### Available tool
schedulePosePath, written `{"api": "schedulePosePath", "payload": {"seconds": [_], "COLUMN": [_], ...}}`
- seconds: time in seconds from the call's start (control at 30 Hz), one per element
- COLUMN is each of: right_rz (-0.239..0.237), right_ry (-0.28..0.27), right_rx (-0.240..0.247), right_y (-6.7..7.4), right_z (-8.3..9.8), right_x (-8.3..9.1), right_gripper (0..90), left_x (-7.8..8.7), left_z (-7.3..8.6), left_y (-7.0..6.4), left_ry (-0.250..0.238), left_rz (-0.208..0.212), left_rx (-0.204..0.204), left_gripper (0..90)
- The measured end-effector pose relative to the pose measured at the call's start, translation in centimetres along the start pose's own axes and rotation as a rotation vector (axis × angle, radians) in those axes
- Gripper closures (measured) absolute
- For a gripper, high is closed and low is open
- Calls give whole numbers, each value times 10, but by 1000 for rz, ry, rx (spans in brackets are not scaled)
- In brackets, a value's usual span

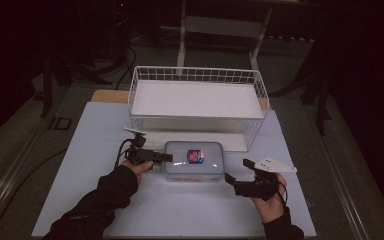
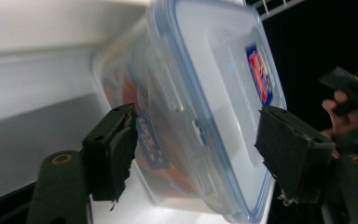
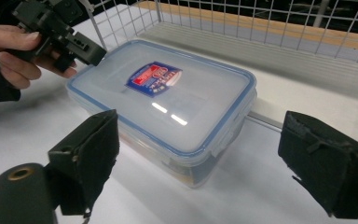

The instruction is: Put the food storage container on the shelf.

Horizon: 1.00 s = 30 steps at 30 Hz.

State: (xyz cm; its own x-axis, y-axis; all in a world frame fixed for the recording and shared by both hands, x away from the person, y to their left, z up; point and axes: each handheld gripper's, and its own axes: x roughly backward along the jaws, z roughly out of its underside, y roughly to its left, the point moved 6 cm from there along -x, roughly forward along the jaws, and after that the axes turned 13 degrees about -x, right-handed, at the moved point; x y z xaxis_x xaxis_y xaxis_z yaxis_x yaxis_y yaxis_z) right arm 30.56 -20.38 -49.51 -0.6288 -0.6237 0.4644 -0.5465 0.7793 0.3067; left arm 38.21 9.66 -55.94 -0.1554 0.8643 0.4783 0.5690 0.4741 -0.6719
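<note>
High view: two hand-held grippers flank a lidded plastic food container point(image 1: 194, 160) on a white table point(image 1: 80, 150).

Sitting just near of the white wire basket point(image 1: 197, 95), the container bears a red-and-blue label point(image 1: 195, 155) on its blue-rimmed lid. The left gripper point(image 1: 166, 157) reaches its left end, one jaw over the lid edge and the other beside the wall; whether the pads press cannot be told. The right gripper point(image 1: 237, 172) hangs near its right corner, jaws spread wide, nothing between them.
</note>
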Motion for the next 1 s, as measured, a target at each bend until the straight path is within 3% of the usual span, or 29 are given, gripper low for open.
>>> {"api": "schedulePosePath", "payload": {"seconds": [0.07,0.13,0.17,0.3,0.37,0.57,0.7,0.87,1.0], "right_rz": [-10,-16,-31,-47,-64,-113,-138,-163,-239], "right_ry": [15,26,38,75,86,132,154,182,244], "right_rx": [-5,-13,-23,-50,-70,-184,-241,-296,-345], "right_y": [0,1,1,0,-1,-14,-25,-35,-42], "right_z": [2,2,3,5,4,-1,-1,-2,-1], "right_x": [-1,-2,-2,-6,-8,-20,-32,-41,-52], "right_gripper": [106,105,105,102,102,102,134,184,229], "left_x": [1,5,6,7,10,15,17,19,19], "left_z": [0,-1,-1,0,1,6,9,11,13], "left_y": [1,3,4,3,1,-11,-16,-17,-19], "left_ry": [-4,-27,-25,-34,-37,-41,-41,-52,-54], "left_rz": [13,18,34,46,53,44,40,52,50], "left_rx": [12,17,40,47,32,-84,-138,-157,-183], "left_gripper": [359,477,477,500,517,554,567,576,581]}}
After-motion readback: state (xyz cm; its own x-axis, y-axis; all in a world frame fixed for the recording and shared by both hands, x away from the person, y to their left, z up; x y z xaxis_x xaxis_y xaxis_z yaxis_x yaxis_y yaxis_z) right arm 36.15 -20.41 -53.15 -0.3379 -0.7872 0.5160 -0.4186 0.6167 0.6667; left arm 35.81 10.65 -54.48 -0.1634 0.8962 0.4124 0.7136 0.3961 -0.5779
